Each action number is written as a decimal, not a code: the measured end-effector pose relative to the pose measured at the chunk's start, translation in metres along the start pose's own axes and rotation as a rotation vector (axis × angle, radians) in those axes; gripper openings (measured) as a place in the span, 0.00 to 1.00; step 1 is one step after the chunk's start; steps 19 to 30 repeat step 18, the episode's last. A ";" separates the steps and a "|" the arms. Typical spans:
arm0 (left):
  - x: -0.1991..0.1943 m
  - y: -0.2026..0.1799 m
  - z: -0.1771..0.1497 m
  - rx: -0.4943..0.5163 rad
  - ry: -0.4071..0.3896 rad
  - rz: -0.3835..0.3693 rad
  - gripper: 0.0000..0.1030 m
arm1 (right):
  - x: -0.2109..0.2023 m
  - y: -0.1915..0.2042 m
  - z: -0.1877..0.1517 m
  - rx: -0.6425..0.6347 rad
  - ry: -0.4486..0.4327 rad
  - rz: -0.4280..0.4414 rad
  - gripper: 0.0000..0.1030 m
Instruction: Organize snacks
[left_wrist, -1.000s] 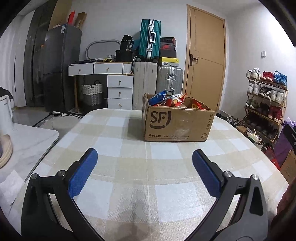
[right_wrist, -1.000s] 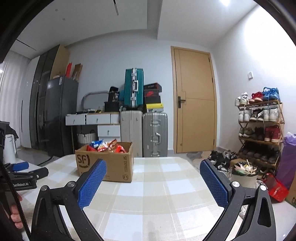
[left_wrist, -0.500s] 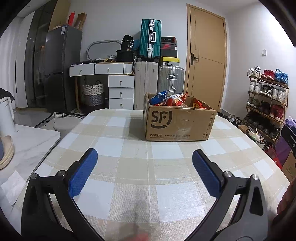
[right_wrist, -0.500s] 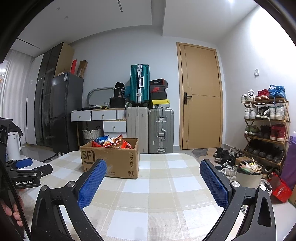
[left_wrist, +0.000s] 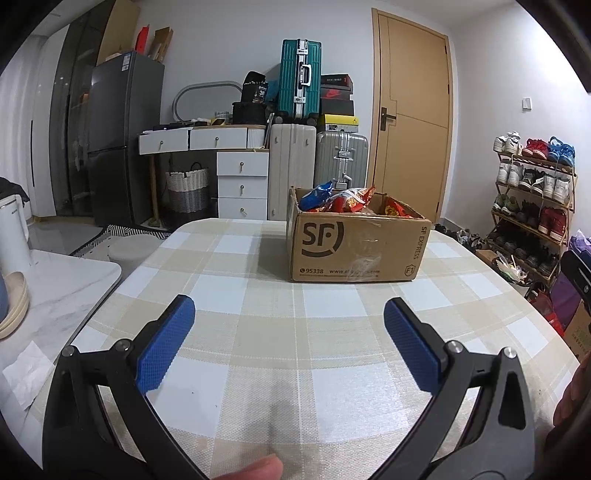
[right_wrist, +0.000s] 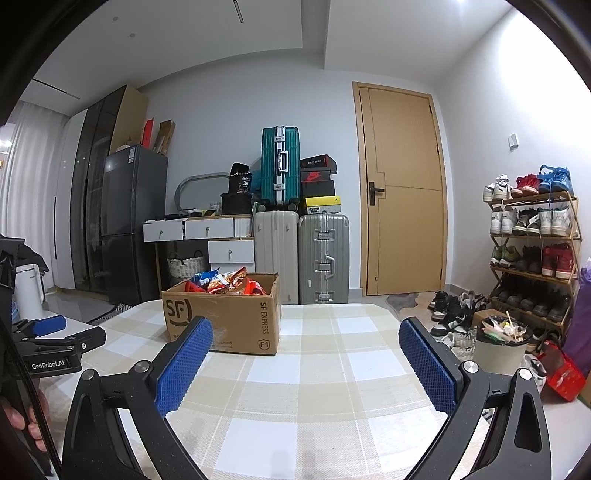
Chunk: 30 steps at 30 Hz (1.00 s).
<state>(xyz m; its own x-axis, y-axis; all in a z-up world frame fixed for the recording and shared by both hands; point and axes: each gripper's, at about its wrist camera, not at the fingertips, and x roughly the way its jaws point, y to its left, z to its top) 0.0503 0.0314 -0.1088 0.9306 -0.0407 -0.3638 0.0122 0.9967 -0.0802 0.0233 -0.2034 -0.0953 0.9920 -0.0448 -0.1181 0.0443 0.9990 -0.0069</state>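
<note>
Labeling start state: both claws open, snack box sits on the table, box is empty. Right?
Not quite: the cardboard box isn't empty, it holds snack bags, as the left wrist view shows. The rest stands: left claw and right claw are open, and the box sits on the table.

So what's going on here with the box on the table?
A person holds two hand-held grippers over a checked tablecloth table. The left hand-held gripper and right hand-held gripper are both open and empty, pointing toward a brown cardboard SF Express box full of red and blue snack bags. Nothing is being gripped, and no snacks lie outside the box.
</note>
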 end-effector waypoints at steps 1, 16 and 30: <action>0.001 0.000 0.000 0.000 0.002 0.002 0.99 | 0.000 0.000 0.000 0.000 0.000 0.001 1.00; 0.001 0.004 0.000 -0.012 -0.004 -0.022 0.99 | 0.001 0.000 -0.001 0.002 0.003 0.001 1.00; 0.001 0.005 0.000 -0.018 -0.005 -0.024 0.99 | 0.001 0.000 0.000 0.002 0.003 0.003 1.00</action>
